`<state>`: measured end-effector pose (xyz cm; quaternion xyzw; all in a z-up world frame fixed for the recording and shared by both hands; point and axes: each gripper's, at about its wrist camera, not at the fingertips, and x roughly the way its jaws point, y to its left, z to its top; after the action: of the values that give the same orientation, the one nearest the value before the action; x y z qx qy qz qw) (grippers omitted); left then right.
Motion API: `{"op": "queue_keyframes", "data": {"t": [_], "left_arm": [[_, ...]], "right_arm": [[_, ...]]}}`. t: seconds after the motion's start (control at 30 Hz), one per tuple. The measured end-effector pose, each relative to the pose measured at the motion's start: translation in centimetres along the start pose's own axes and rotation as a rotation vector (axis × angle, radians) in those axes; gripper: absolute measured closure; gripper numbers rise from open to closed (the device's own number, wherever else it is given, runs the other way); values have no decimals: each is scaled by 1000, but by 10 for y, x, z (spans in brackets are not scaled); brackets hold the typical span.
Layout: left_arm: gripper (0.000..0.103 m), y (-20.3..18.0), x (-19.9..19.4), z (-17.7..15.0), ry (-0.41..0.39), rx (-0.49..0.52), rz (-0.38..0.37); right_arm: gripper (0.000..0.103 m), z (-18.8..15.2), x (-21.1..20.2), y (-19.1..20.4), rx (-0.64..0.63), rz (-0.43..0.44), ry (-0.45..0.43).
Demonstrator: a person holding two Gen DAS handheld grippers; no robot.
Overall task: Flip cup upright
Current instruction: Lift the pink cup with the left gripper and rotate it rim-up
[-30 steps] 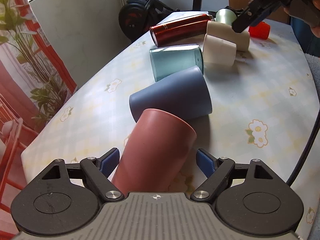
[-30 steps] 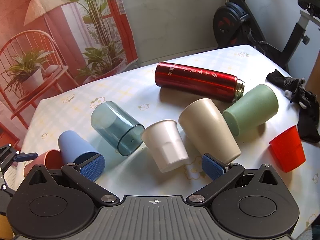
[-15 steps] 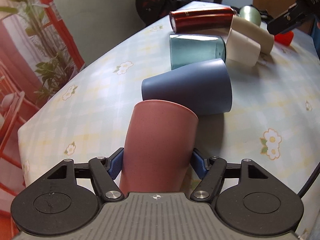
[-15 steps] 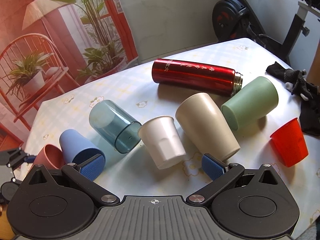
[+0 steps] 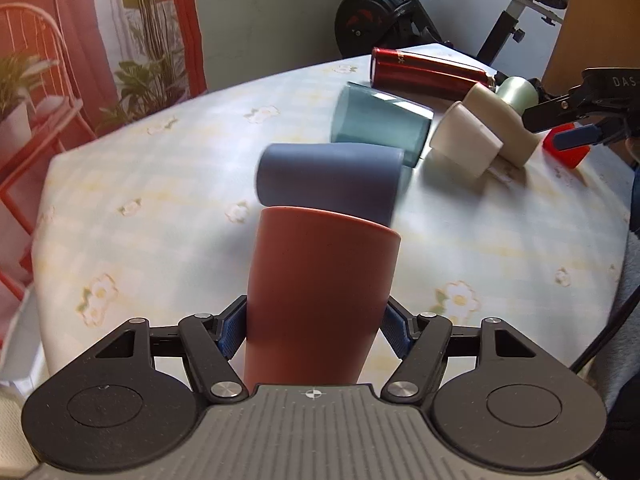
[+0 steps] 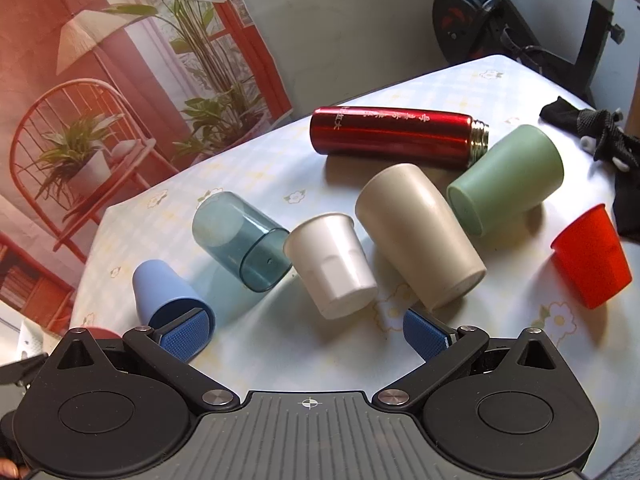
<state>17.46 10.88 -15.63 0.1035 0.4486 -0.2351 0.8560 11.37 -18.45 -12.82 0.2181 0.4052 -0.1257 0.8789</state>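
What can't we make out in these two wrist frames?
- Pink cup base, left wrist: hidden behind the left gripper body.
- Pink cup, right wrist: only a sliver shows past the gripper body.
- Blue cup, left wrist: motion-blurred.
- Red cup, left wrist: mostly behind the right gripper.

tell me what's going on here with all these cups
A person is working with a handheld claw in each hand. The left claw is shut on a pink cup. The right claw is open and holds nothing. On the table lie a blue cup, a clear teal cup, a white cup and others, all on their sides.
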Motion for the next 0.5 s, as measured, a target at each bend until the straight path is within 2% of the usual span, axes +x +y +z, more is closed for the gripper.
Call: {"op": "queue_keyframes", "data": {"t": [0.13,0.3,0.4,0.5], "left_arm": [[32,-17,2,-4,77,-88,-11],[32,-36,13,-6,155,-326,-41],[32,-54,20,-5,139,-452,-91],[32,-74,30,2,117,-524,-100]], "right_arm": [[0,-3,-7,-16,23,18,-5],[0,-6,-16,-41,53,24,-17],[0,-8,-20,-59,54,7,-20],[0,-6,-24,-76,55,-7,-25]]}}
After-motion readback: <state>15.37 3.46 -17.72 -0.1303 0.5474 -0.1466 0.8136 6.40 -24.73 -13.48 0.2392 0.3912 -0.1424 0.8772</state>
